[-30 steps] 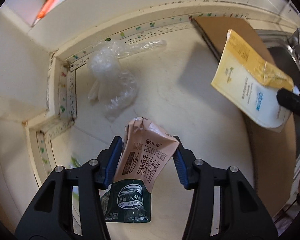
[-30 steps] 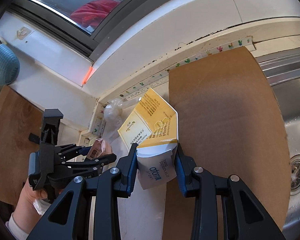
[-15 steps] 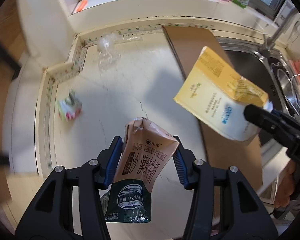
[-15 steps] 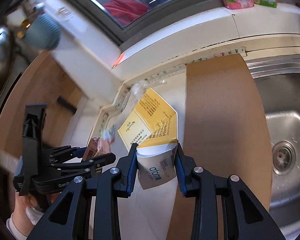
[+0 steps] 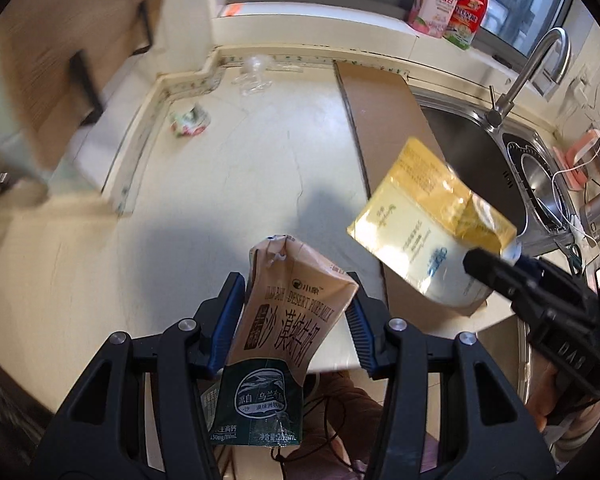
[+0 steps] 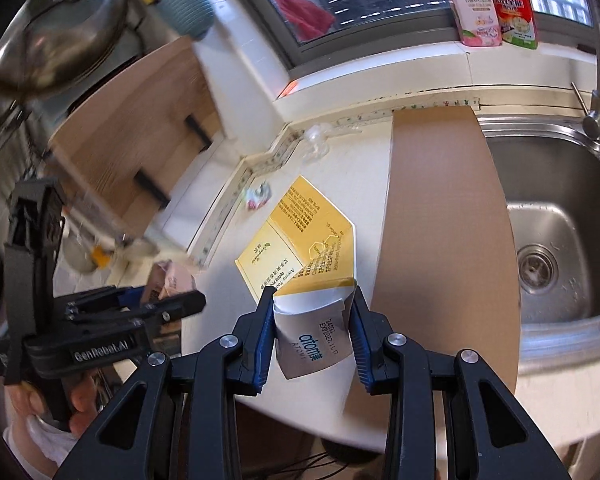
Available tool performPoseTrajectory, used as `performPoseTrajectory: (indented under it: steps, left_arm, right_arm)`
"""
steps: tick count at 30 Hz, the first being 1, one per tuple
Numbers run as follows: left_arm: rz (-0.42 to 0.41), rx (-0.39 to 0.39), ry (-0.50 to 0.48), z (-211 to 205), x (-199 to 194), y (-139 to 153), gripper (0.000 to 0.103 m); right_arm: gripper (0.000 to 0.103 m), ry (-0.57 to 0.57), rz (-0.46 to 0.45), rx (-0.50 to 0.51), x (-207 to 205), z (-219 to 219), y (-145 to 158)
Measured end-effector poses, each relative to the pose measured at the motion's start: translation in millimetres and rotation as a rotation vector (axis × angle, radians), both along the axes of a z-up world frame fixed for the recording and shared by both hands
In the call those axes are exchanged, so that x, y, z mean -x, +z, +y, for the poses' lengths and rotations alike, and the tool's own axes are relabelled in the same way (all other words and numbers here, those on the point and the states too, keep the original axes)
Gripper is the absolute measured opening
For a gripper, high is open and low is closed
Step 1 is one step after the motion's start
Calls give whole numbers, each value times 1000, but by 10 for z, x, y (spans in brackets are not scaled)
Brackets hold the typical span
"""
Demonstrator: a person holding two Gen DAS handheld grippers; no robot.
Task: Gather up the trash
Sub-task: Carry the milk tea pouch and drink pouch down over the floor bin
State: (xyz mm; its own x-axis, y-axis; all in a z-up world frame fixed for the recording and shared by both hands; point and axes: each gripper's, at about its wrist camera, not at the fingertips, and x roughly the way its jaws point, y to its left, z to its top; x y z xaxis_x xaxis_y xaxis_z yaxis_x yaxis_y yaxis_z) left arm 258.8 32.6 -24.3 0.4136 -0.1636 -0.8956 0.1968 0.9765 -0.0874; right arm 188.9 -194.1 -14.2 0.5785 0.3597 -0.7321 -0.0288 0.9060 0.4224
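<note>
Counter [image 5: 204, 184] edge below, cartons [image 5: 296, 312] aloft

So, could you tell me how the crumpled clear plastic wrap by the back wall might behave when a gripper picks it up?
The clear plastic wrap looks thin and crumpled, so it is probably very light and floppy, collapsing between the jaws. Its glossy film may be slippery, so a pinch on a loose fold could slide off. It lies beside the cardboard sheet, near the wall, and would likely skid if pushed.
</note>
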Motion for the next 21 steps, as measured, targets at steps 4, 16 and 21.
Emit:
performPoseTrajectory:
  steps: [4,16,21]
  left_arm:
    - [-20,23,49,172,483,-28,47]
    - [-13,92,203,654,1432,-834,47]
    - [59,143,252,776,1597,-1416,47]
  right_arm:
    - [33,43,-4,29,496,228,-65]
    - [33,206,31,134,1539,794,-591]
    - [33,272,100,174,1768,949,-1031]
